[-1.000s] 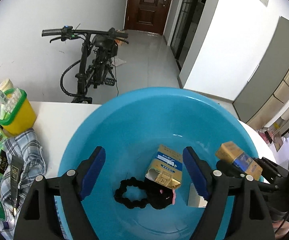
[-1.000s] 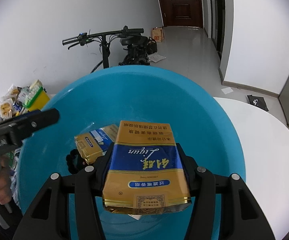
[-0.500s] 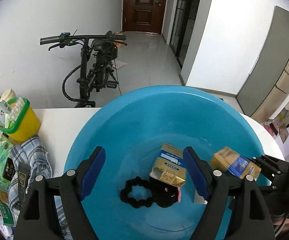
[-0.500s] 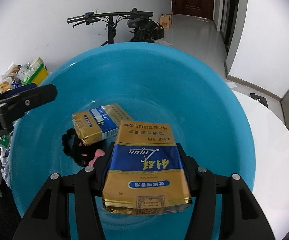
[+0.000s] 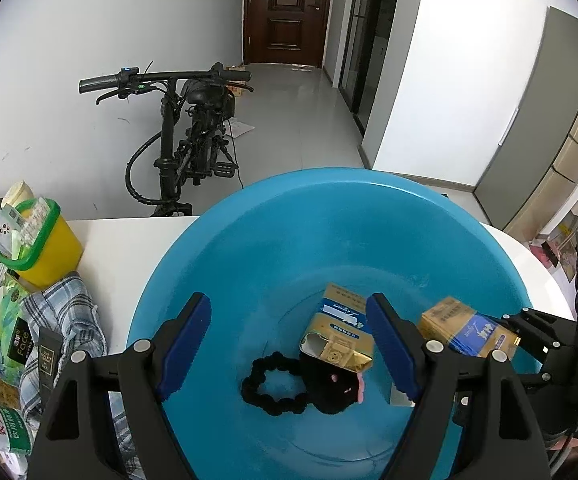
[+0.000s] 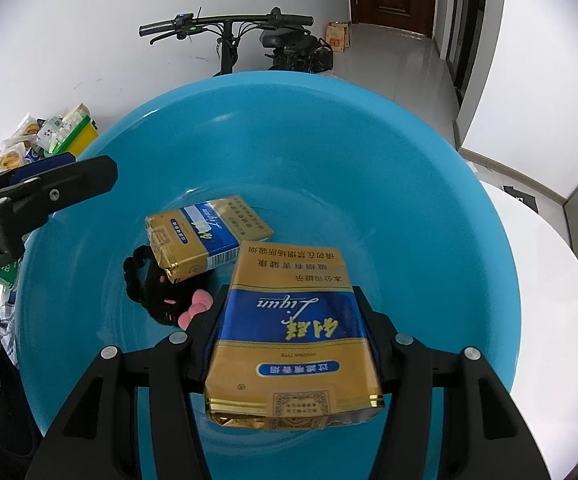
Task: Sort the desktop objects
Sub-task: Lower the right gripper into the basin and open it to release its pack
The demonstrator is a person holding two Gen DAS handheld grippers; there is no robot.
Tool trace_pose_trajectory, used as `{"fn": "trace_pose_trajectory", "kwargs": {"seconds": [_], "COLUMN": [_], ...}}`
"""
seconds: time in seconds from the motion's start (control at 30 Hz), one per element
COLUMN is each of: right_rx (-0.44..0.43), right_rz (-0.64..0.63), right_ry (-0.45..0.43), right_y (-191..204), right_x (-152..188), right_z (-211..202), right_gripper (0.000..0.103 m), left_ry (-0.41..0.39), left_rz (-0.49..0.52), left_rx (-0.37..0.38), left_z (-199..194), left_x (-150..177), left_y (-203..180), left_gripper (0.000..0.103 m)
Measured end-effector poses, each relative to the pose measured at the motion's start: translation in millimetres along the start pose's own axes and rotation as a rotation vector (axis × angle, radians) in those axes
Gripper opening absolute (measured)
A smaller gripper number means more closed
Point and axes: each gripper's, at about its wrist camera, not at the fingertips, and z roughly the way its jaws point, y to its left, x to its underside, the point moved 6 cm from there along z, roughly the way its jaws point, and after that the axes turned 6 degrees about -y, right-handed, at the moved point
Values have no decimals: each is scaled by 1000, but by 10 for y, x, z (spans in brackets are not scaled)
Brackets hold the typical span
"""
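Lowered into basin, right gripper clamping gold pack, left gripper open, empty

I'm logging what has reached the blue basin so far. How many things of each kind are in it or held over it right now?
Gold-and-blue cigarette packs: 2, one lying in the blue basin at, one gripped over it by the right hand-held gripper at
Black hair ties: 1
Black plush toys with pink bits: 1
Total: 4

Held gold-and-blue cigarette pack: "Liqun", "VIRGINIA TYPE", upside down; green pouch beside the plaid cloth: "face"; left gripper's body: ".AI".
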Motion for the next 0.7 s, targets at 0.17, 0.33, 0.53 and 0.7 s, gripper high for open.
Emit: {"fn": "trace_pose_trajectory", "kwargs": {"seconds": [0.17,0.33,0.53,0.7], "right_rx": [0,2,1,0], "right_rz": [-3,2,3,9], "right_ry": [4,4,1,-2], "right_y": [3,-5,-10,-12], "right_x": [9,7,2,-3], "right_z": [3,3,3,-2], "right_gripper": [55,56,61,65], "left_ry": [-14,-10,-7,-7], "left_rz": [14,24,25,18], "left_rx": [-19,-12,-12,-6], "left_z": [-12,-8,-3,-5], "left_x": [-10,-5,3,-1], "left_y": [-4,-22,-31,-32], "left_gripper": [82,82,82,82]}}
